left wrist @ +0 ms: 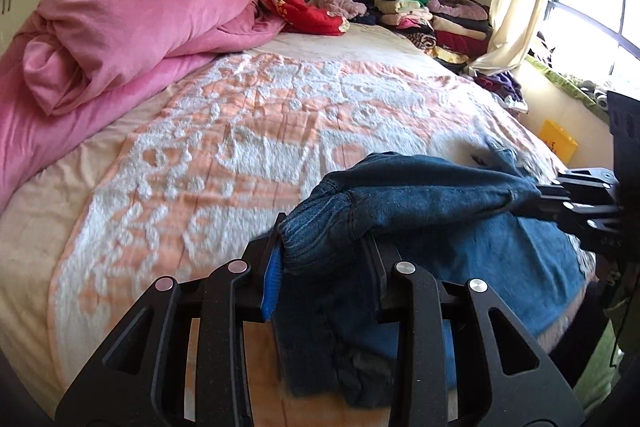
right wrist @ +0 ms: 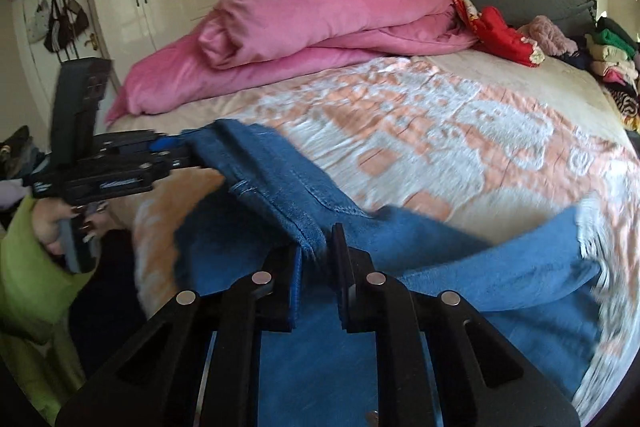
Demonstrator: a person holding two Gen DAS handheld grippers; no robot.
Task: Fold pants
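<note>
- The jeans (left wrist: 420, 199) lie bunched at the bed's (left wrist: 200, 155) near edge, partly lifted off the peach-and-white bedspread (right wrist: 440, 131).
- The left tool (left wrist: 320, 259) is clenched on a thick fold of the denim.
- The right tool (right wrist: 316, 251) is clenched on a seamed edge of the same jeans, fabric stretched between the two tools.
- A pink duvet (left wrist: 120, 27) sits along the bed's far left edge.

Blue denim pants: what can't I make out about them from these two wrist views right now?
- Blue denim pants, left wrist view: near end hidden beneath the left gripper.
- Right wrist view: lower part covered by the right gripper; frayed hem smeared by motion blur.
- Neither view shows the whole garment, so its fold state is unclear.
</note>
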